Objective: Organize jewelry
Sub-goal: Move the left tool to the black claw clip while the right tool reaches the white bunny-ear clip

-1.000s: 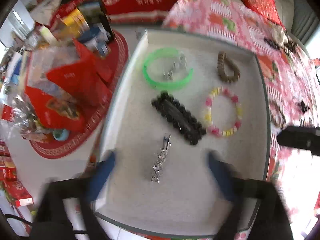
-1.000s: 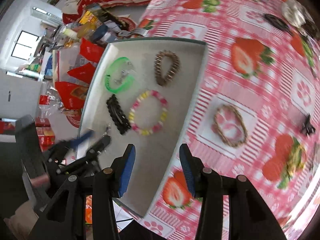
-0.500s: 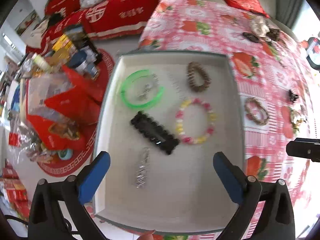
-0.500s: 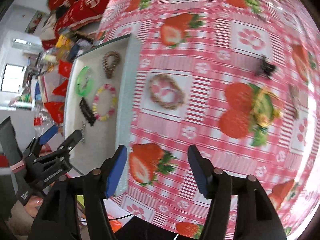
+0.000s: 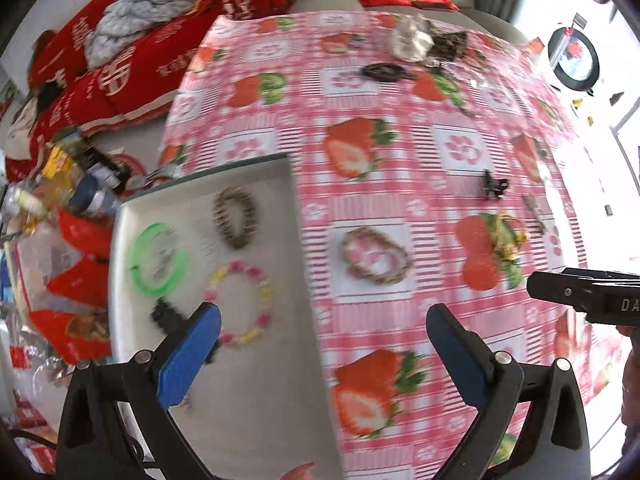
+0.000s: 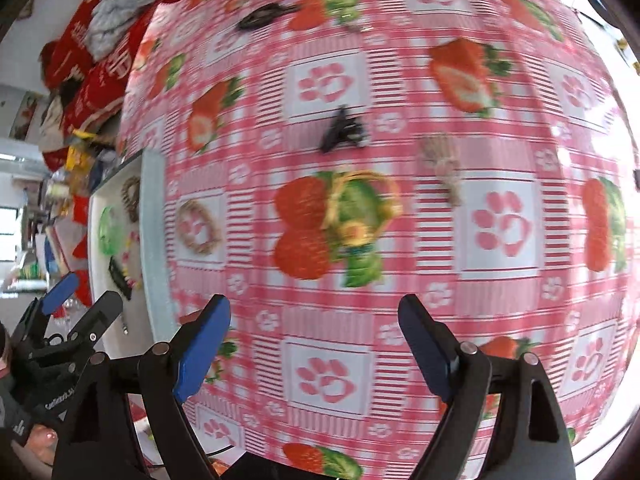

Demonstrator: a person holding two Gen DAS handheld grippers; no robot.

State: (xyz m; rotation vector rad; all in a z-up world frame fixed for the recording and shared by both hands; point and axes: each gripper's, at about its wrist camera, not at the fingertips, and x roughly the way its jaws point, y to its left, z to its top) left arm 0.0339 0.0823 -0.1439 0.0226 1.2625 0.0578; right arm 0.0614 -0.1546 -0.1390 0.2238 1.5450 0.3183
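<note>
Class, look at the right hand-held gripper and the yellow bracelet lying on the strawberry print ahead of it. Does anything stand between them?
Nothing visible does. The right hand-held gripper, jaws opening and empty, faces the yellow bracelet across bare tablecloth.

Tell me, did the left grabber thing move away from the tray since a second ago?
Yes. The left gripper slid sideways toward the strawberry tablecloth: earlier both fingers framed the white tray; now only one finger is over it, the other over the cloth.
</note>
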